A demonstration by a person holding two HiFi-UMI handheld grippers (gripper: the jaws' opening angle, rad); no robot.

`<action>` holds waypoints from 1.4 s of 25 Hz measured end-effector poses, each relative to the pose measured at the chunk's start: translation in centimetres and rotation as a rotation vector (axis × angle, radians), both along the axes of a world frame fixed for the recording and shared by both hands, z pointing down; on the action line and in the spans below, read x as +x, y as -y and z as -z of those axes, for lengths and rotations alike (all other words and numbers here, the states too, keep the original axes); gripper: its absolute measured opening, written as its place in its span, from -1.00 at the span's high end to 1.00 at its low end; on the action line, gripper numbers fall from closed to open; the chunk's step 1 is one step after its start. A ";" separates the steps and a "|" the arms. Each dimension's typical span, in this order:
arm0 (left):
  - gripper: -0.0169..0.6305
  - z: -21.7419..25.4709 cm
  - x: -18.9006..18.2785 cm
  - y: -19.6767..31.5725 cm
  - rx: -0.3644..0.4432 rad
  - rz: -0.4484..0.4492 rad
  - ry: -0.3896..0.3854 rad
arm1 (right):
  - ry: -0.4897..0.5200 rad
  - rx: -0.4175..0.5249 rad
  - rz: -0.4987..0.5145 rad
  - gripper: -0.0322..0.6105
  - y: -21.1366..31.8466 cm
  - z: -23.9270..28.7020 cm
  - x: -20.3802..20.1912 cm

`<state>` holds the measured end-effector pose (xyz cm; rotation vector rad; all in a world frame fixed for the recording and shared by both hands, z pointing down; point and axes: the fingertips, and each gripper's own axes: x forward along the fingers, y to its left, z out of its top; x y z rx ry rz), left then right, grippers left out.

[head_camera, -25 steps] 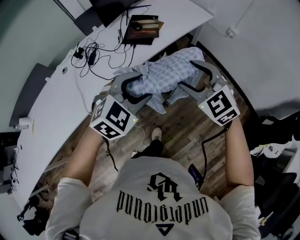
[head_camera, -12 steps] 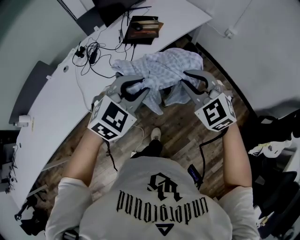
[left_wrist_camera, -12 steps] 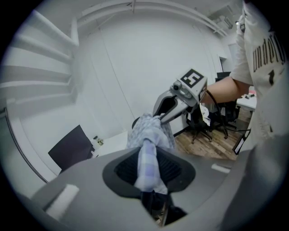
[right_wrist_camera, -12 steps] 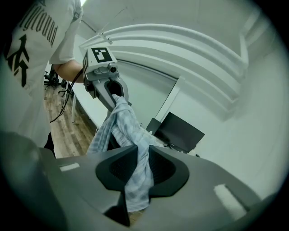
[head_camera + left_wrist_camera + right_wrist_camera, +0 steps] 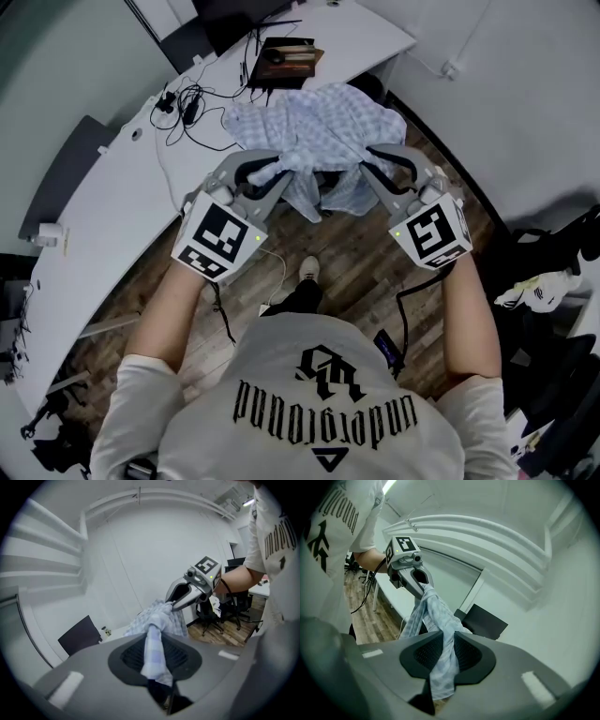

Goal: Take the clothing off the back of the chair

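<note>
Clamping one pinched fold of the shirt (image 5: 319, 122) in the left gripper (image 5: 262, 171) and another in the right gripper (image 5: 373, 161), both pairs of jaws having just been closing onto the cloth from the wide spread of a second ago. Holding the shirt slung between the two over the floor (image 5: 347, 272), now bunched higher and carried further toward the desk (image 5: 103, 206) than it was then, with its loose edge hanging down between the grippers.

Cool, even indoor light leaves only faint shadows on the long white curved tabletop (image 5: 117, 225), while fisheye bending and dark corners frame both gripper views.
</note>
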<state>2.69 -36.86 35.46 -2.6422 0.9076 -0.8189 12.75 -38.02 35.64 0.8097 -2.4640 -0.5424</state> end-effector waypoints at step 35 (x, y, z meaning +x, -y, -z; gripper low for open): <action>0.61 1.2 -1.1 -22.9 0.023 0.022 -0.173 | 0.151 -0.058 -0.083 0.66 -23.7 0.6 -0.2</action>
